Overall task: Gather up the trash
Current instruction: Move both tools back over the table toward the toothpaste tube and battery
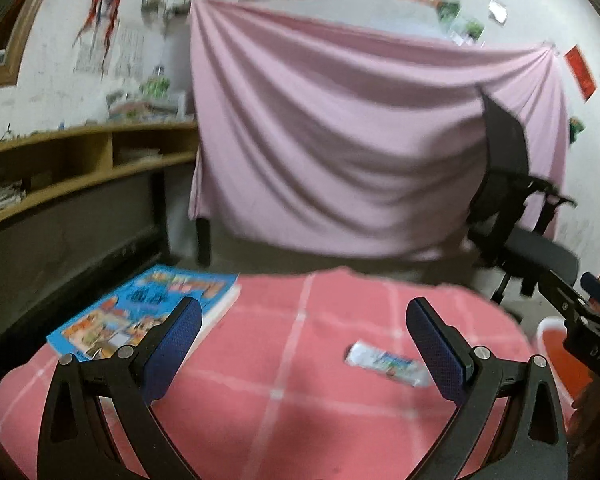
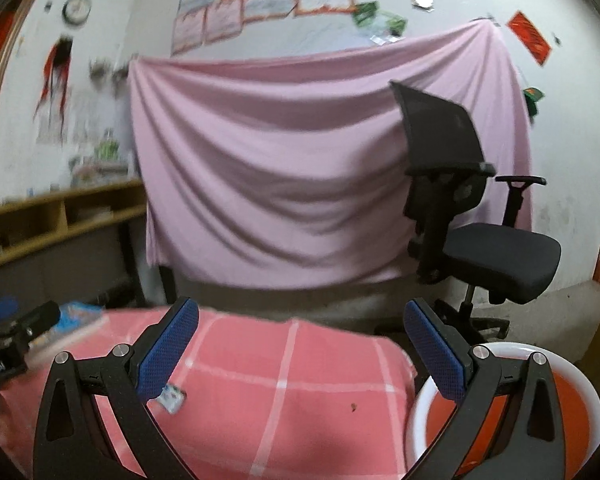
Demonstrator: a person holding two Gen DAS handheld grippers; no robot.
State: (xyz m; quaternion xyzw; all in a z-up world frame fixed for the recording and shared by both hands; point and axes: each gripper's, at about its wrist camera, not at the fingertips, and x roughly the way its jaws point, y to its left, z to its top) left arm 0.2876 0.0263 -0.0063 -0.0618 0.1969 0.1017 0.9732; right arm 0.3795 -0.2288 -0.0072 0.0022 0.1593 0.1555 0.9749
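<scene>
Left wrist view takes in the whole work area: a table under a pink checked cloth [image 1: 300, 380] fills the near ground, with a pink sheet [image 1: 340, 152] hung across the far wall and a black office chair [image 1: 516, 208] far right. On the cloth's far left corner lies a blue book [image 1: 148, 316]. Off the table's right edge, lower down, sits an orange bin with a white rim [image 2: 512, 400] (clearest in the right wrist view).

The one piece of trash in sight is a small white wrapper [image 1: 388, 364], lying flat on the cloth, right of centre and just beside the right-hand finger of the left tongs [image 1: 304, 344]. In the right wrist view it peeks out [image 2: 172, 396] from behind the left-hand finger of the right tongs [image 2: 300, 352].

Both tongs stand wide open and empty, held above the cloth. I judge this as the approach step: nothing is picked yet.

The next move calls for lowering one pair over the wrapper, pads either side, closing, then carrying it right to the bin.

Room is good: bare cloth all round the wrapper, the book well apart. Mind the table's right edge (the bin stands close under it) and the other tongs nearby.
</scene>
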